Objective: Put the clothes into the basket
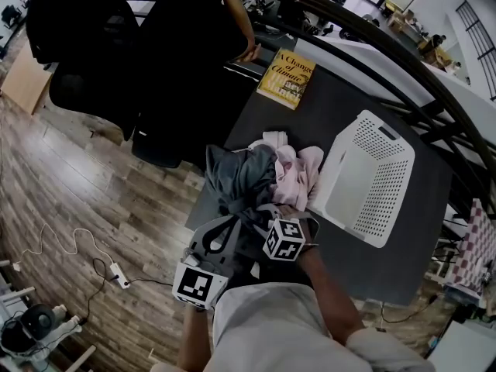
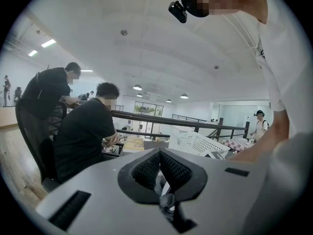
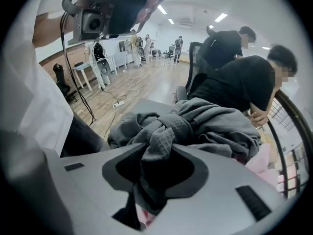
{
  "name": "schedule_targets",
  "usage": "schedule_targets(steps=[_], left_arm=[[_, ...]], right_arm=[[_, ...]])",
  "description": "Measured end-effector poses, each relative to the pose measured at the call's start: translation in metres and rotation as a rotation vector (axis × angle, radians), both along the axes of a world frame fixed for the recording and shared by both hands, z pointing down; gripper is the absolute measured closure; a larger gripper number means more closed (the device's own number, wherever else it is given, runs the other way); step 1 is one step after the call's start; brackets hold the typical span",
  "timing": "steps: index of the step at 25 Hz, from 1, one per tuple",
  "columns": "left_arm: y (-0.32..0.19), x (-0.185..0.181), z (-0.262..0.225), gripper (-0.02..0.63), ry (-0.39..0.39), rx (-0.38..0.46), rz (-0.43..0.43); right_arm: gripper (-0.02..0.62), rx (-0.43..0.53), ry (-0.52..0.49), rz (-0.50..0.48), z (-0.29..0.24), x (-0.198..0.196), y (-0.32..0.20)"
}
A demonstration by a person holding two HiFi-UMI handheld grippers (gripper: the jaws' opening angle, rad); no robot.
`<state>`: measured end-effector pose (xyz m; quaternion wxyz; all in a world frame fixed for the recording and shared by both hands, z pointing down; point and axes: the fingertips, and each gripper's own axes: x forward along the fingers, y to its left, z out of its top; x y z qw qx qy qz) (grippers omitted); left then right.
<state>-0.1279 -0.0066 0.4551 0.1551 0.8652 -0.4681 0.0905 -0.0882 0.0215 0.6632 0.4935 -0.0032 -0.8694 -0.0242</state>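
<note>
A pile of clothes lies on the dark table (image 1: 341, 99): a grey garment (image 1: 240, 178), a pink one (image 1: 298, 173) and a white piece (image 1: 273, 139). The white perforated basket (image 1: 372, 177) lies just right of the pile. My right gripper (image 1: 279, 209) points down into the pile's near edge. In the right gripper view its jaws (image 3: 155, 153) are closed on a bunched fold of the grey garment (image 3: 210, 126). My left gripper (image 1: 225, 227) is at the pile's near left corner. In its own view, the left gripper (image 2: 160, 153) has its pads together, with no cloth seen in them.
A yellow book (image 1: 287, 77) lies at the table's far end. A person in black (image 1: 194, 45) sits at the table's left side on a dark chair. A curved black railing (image 1: 387, 60) runs behind the table. Cables and a power strip (image 1: 118, 273) lie on the wooden floor.
</note>
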Motion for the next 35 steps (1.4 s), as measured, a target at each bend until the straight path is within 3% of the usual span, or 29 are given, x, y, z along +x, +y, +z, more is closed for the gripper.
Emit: schedule_targets(steps=[3, 6, 21, 35], left_arm=[[-0.001, 0.000, 0.000, 0.604, -0.001, 0.003, 0.005], [-0.001, 0.000, -0.001, 0.604, -0.006, 0.009, 0.013], [-0.003, 0.004, -0.015, 0.604, -0.013, 0.046, 0.053], [-0.012, 0.023, -0.047, 0.604, 0.017, 0.109, 0.130]], right_arm=[[0.529, 0.003, -0.006, 0.026, -0.001, -0.001, -0.004], [0.546, -0.002, -0.027, 0.059, -0.008, -0.002, -0.007], [0.552, 0.042, -0.224, 0.236, -0.072, -0.009, -0.020], [0.554, 0.158, -0.410, 0.387, -0.160, 0.005, -0.046]])
